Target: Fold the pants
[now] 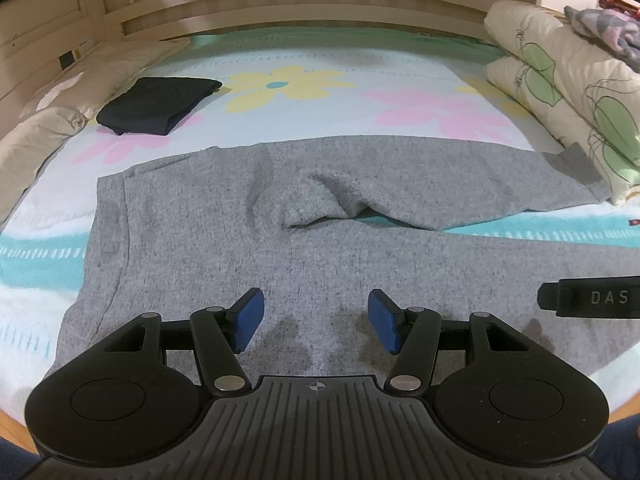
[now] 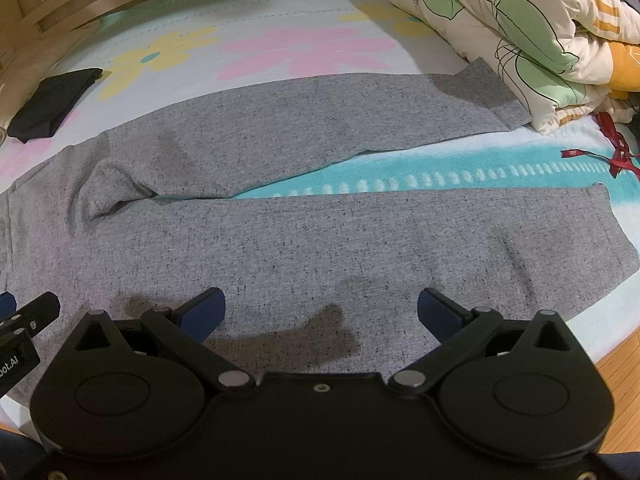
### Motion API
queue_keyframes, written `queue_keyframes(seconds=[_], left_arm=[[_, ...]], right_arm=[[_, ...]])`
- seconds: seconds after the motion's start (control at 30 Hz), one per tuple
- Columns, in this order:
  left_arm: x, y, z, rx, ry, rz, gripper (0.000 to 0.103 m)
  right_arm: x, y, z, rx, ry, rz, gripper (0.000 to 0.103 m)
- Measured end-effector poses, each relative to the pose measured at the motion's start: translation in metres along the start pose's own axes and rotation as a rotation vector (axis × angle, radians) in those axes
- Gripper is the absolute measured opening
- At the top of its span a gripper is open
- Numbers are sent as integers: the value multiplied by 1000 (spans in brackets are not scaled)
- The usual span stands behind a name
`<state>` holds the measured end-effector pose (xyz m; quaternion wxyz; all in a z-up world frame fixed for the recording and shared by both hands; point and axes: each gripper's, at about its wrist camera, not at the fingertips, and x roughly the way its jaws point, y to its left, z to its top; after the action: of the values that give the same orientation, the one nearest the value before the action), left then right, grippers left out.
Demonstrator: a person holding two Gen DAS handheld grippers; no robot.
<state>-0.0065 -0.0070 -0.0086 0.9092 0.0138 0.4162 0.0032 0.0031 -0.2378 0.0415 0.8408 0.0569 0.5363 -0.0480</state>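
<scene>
Both hand-held grippers, left [image 1: 316,320] and right [image 2: 320,316], gape empty above grey pants [image 2: 280,240].

Around us: bed clutter.
We see a folded black garment [image 1: 158,105] on the flowered sheet [image 1: 360,76], a folded quilt [image 2: 532,36], a red ribbon [image 2: 618,152].

Both wrist views close, angled down; shared: gray pants [image 1: 224,240] crotch, folded black garment [image 2: 52,102].
</scene>
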Motion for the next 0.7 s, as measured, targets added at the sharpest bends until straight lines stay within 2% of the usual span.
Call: queue_keyframes(seconds=[0.7], left_arm=[[3, -1, -3, 30, 2, 20, 56]], right_arm=[[2, -1, -2, 0, -3, -12, 102]])
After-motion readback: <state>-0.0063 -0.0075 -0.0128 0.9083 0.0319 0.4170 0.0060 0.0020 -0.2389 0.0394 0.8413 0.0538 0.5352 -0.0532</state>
